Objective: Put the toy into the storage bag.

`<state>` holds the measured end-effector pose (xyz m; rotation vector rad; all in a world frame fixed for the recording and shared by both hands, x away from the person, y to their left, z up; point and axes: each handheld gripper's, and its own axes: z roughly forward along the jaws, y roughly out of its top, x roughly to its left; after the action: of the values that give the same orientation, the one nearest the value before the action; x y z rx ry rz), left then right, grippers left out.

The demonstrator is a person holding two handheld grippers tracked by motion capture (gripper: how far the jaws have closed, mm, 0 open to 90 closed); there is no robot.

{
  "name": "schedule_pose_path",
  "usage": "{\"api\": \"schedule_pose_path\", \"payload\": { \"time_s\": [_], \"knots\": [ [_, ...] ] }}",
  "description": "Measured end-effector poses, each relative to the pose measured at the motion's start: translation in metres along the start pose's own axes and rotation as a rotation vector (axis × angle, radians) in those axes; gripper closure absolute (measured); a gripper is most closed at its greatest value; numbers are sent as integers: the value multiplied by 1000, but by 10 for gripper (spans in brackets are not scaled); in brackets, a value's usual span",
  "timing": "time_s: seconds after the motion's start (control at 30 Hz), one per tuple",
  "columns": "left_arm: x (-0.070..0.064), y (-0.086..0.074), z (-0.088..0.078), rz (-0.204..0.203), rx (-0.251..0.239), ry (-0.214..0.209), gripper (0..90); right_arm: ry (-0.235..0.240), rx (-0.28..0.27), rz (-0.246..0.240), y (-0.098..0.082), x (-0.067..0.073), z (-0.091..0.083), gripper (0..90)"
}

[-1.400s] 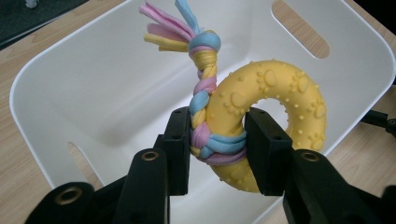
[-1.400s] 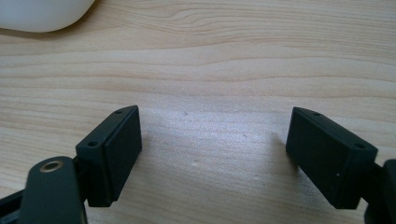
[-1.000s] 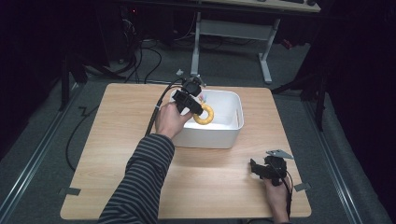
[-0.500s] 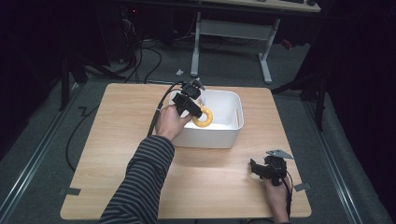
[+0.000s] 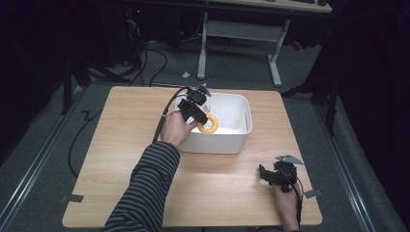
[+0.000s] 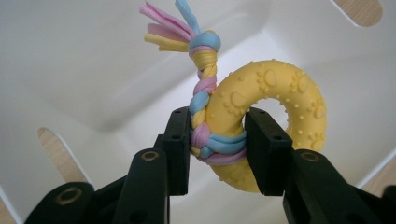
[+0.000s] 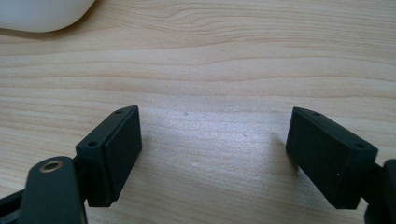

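Firmly gripped, bumpy yellow rubber ring (image 6: 271,116), braided rope (image 6: 201,100)

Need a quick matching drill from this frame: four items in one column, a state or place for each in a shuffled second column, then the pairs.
Column 1
1. left gripper
2. right gripper
3. yellow ring toy
4. white bin

Column 2
A. open over bare wood at the table's near right
B. sits mid-table, holds nothing but what hangs over it
C. shut on the toy, held over the bin
D. pinched at its braided rope wrap, hanging inside the bin

Pairs: 1-C, 2-A, 3-D, 4-B
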<state>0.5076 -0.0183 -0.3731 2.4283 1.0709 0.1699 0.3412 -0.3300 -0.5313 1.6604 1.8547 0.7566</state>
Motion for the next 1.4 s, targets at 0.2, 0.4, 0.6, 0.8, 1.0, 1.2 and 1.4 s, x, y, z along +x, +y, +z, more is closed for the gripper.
{"api": "schedule_pose_path", "payload": {
  "time_s": [0.2,0.4,0.6,0.8,1.0,1.2,1.4],
  "knots": [
    [-1,-3,1,6,13,1,630,0,0,0,0,0,0,183],
    [0,-5,3,7,30,-5,629,0,0,0,0,0,0,183],
    [-1,-9,5,2,36,-10,629,0,0,0,0,0,0,183],
    [0,-9,5,-6,37,-13,627,0,0,0,0,0,0,183],
    [2,-10,6,-19,41,-22,617,0,0,0,0,0,0,183],
    [5,-12,-1,-38,8,-40,490,0,0,0,0,0,0,182],
    [8,-16,-13,-26,-10,-12,441,0,2,0,0,0,0,181]
  ]
}}
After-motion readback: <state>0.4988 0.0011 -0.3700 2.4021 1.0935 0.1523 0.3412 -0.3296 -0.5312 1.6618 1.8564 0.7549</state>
